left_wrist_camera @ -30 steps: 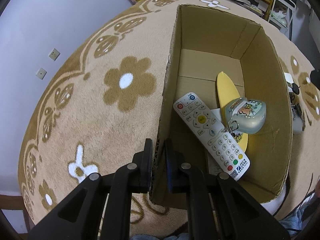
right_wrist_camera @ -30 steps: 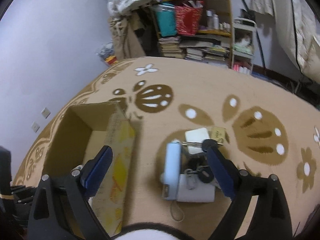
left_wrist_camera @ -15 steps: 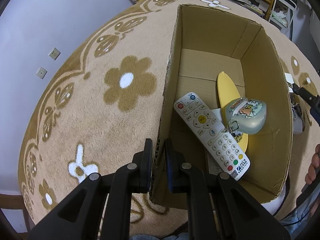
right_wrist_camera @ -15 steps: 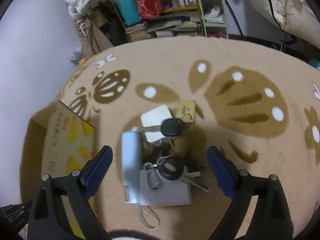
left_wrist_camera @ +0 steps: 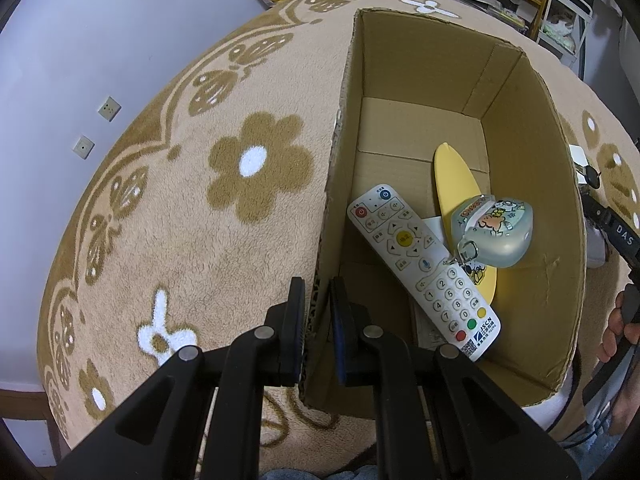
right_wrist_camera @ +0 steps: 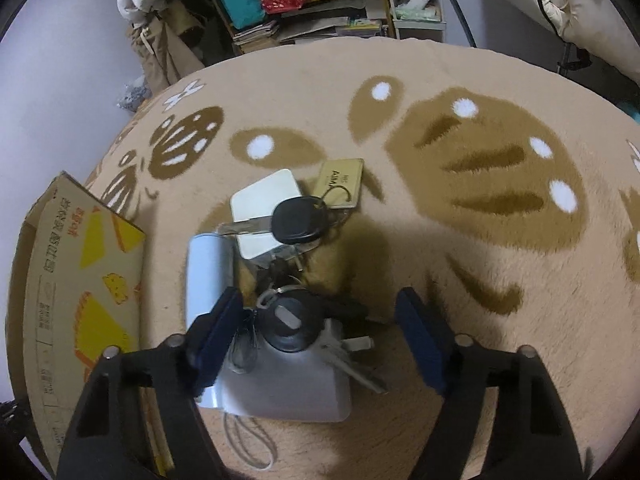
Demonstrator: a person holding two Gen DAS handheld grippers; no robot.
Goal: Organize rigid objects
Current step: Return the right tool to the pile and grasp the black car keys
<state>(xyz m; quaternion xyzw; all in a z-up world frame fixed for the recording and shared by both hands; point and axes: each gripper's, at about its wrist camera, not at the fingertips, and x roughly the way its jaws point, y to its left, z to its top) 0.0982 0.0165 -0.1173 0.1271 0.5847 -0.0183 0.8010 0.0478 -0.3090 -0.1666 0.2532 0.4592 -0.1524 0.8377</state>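
Two grippers are at work. The left gripper [left_wrist_camera: 317, 320] is kept pinched on the near wall of the brown cardboard box [left_wrist_camera: 520, 184], which has not shifted. The right gripper [right_wrist_camera: 320, 330] has been lowered over the black-headed key bunch [right_wrist_camera: 294, 322] on the beige patterned rug [right_wrist_camera: 460, 280], its jaws just narrowed around it without contact. A pickup is judged imminent.

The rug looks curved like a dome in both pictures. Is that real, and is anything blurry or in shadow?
Lens effect: in both wrist views the fisheye bends the rug and darkens the corners. Left wrist view is sharp; the cardboard box shades its own floor. Right wrist view is slightly soft, with a shadow beside the key pile.
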